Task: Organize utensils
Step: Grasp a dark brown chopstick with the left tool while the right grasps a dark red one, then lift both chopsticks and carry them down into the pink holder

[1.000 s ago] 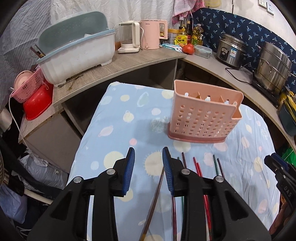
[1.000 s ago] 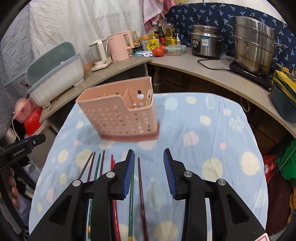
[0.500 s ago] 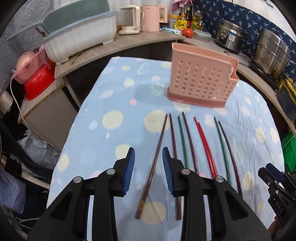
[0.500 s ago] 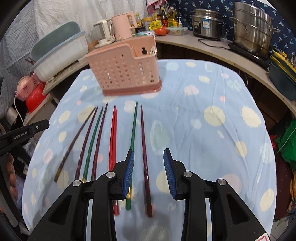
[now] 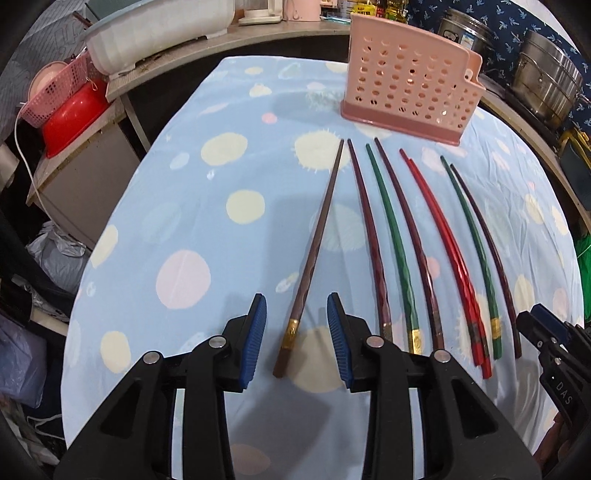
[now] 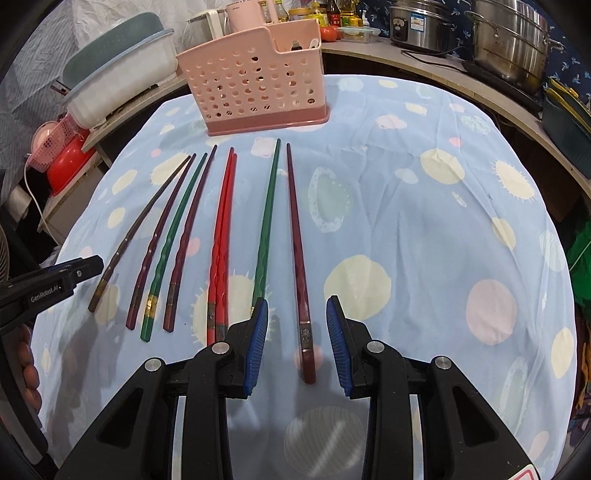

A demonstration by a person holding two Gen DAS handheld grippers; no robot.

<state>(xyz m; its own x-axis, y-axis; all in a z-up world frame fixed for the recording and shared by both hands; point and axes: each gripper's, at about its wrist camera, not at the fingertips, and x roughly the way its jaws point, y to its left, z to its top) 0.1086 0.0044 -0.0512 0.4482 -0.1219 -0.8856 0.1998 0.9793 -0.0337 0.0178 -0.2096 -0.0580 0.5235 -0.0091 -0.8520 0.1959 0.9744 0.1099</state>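
Observation:
Several chopsticks lie side by side on a blue dotted cloth (image 5: 192,221), tips toward a pink perforated utensil holder (image 5: 408,94) (image 6: 255,88). My left gripper (image 5: 296,341) hovers low over the thick end of the leftmost brown chopstick (image 5: 317,243). Its jaws are opening, the chopstick lies between them, and the pads do not touch it. My right gripper (image 6: 293,341) straddles the thick end of the rightmost dark red chopstick (image 6: 295,236), open, pads clear of it. A green chopstick (image 6: 266,225) runs just left of it, partly hidden by the left finger.
A curved counter rings the table with a dish tub (image 5: 159,33), kettles (image 6: 243,11), a rice cooker (image 6: 417,22) and steel pots (image 6: 513,40). A red basin (image 5: 70,118) and pink basket sit at left. A person's fingers (image 6: 29,365) hold the left gripper.
Both grippers have sunk toward the cloth and pulled back to the chopsticks' thick ends. The holder now looks farther away. The left jaws stand slightly wider.

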